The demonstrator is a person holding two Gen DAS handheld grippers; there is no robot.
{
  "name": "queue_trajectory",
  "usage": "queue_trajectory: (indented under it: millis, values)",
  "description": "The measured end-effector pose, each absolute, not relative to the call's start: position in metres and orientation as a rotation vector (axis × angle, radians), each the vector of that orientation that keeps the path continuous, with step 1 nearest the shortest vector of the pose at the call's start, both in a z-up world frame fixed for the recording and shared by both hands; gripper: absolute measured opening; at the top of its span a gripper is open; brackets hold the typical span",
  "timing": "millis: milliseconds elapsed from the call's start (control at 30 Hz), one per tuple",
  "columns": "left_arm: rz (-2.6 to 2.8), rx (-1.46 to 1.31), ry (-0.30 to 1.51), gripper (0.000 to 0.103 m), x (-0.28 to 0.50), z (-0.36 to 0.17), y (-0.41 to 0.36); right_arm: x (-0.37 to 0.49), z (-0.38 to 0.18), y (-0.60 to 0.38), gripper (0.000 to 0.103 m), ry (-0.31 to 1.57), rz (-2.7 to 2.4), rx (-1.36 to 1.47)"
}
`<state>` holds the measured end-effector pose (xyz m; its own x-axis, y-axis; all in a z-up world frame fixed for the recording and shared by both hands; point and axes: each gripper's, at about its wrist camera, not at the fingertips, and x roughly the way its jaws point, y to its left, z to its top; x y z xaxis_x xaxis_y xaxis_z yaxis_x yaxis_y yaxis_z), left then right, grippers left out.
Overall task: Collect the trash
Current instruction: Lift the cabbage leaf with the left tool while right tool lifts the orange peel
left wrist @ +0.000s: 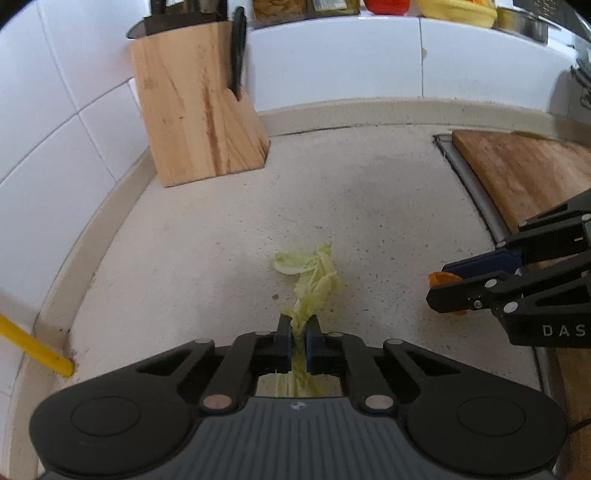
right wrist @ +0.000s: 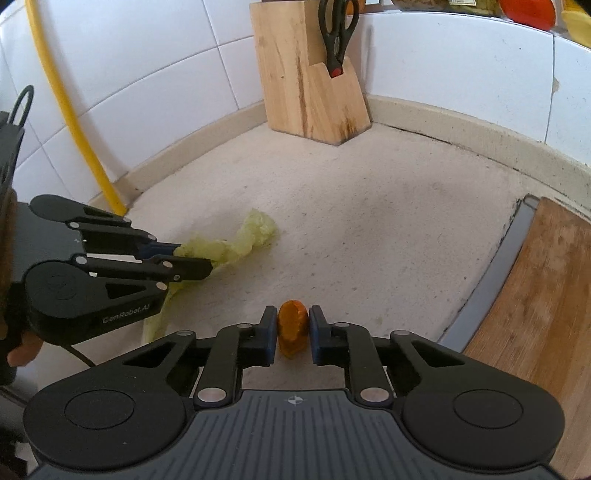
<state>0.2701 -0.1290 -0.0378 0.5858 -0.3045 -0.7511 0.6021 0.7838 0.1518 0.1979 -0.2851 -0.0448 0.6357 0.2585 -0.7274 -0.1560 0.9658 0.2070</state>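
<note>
Gripping: left tool [left wrist: 298, 325] clenched on a pale green leafy scrap [left wrist: 312, 280], pads pinching its near end; right tool [right wrist: 293, 325] clenched on an orange peel piece [right wrist: 292, 328], pads pressed on both sides.
Writing: "GenRobot.AI" on the left tool's body in the right wrist view; "DAS", cut off at the frame edge, on the right tool's body in the left wrist view.
Trash position: leafy scrap trailing forward over the speckled counter [left wrist: 369, 206]; peel piece upright between the pads, just above or on the counter, cannot tell which.
Surroundings: wooden knife block [left wrist: 199, 114] in the tiled corner, well apart from both scraps; wooden cutting board [left wrist: 524, 170] at the right over a metal rim; yellow hose [right wrist: 70, 110] down the left wall.
Obstructions: none between tools and scraps; tools near each other, apart.
Right wrist view only: black-handled scissors [right wrist: 338, 33] in the block, a bit of the person's hand [right wrist: 22, 350] behind the left tool.
Left wrist view only: yellow and red containers on the ledge above the tiles, blurred.
</note>
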Motion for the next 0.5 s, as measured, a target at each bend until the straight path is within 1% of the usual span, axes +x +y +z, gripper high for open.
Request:
queue_trajectory:
  millis: [500]
  values:
    - [-0.502, 0.399, 0.749, 0.003, 0.246, -0.018, -0.107, 0.186, -0.032, -0.263, 0.022, 0.816, 0.260, 0.139]
